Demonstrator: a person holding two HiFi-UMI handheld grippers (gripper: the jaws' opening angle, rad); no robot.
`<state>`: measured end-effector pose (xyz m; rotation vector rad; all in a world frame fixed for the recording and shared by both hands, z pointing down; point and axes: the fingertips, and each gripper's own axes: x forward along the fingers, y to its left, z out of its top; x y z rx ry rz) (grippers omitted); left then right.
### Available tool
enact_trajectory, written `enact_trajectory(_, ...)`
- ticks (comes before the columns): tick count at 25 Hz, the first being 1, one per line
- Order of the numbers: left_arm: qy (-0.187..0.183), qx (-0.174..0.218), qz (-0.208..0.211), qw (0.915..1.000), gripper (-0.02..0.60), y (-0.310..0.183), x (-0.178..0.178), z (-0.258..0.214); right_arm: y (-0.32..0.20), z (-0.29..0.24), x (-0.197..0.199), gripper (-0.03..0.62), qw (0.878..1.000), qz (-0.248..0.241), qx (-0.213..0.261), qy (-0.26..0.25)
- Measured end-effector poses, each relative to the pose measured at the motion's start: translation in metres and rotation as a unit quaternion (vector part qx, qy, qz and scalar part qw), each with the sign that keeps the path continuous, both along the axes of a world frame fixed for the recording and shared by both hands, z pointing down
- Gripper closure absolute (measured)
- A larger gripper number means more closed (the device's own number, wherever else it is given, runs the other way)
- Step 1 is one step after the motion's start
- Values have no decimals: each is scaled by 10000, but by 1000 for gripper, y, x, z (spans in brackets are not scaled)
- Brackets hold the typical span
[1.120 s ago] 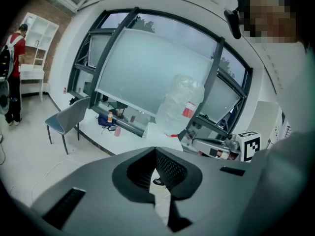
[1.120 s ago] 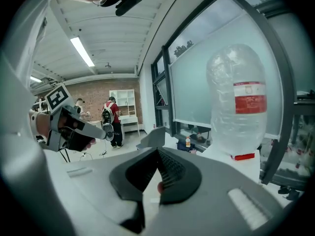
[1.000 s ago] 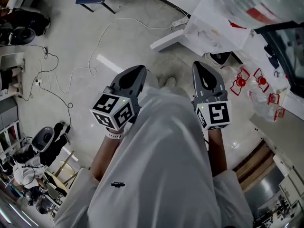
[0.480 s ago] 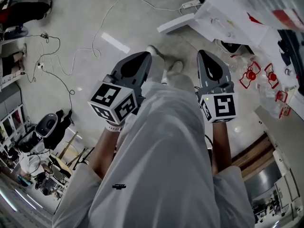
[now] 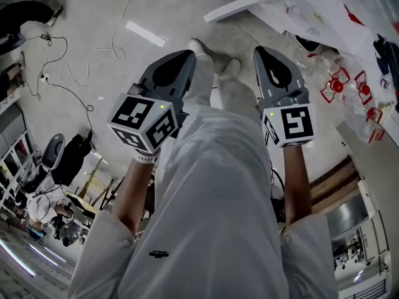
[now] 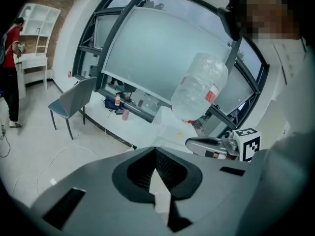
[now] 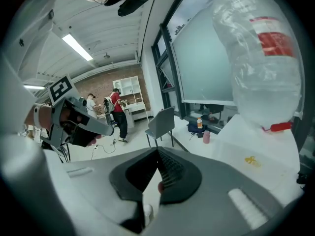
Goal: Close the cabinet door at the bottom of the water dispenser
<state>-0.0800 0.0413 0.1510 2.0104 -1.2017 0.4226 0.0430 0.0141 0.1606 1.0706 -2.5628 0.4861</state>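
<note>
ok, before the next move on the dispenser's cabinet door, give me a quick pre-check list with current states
1. Left gripper empty, jaws together: ok.
2. Right gripper empty, jaws together: ok.
3. Water dispenser in sight, its bottle ahead in both gripper views: ok.
4. Target found: cannot tell. A white panel juts out low beside the dispenser in the head view and may be the open door.
5. A gripper at the panel: not ok. Both hang over the person's legs, apart from it.
</note>
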Motion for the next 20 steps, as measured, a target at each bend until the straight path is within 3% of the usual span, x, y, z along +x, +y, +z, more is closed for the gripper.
enact_trajectory(14, -38, -446, 223, 9987, 575, -34, -14, 85, -43, 80, -53, 583, 9980, -572, -195, 191)
enact_trajectory(20, -58, -494, 108, 9987, 575, -51, -31, 121, -58, 122, -77, 583, 9960, -763, -384, 273)
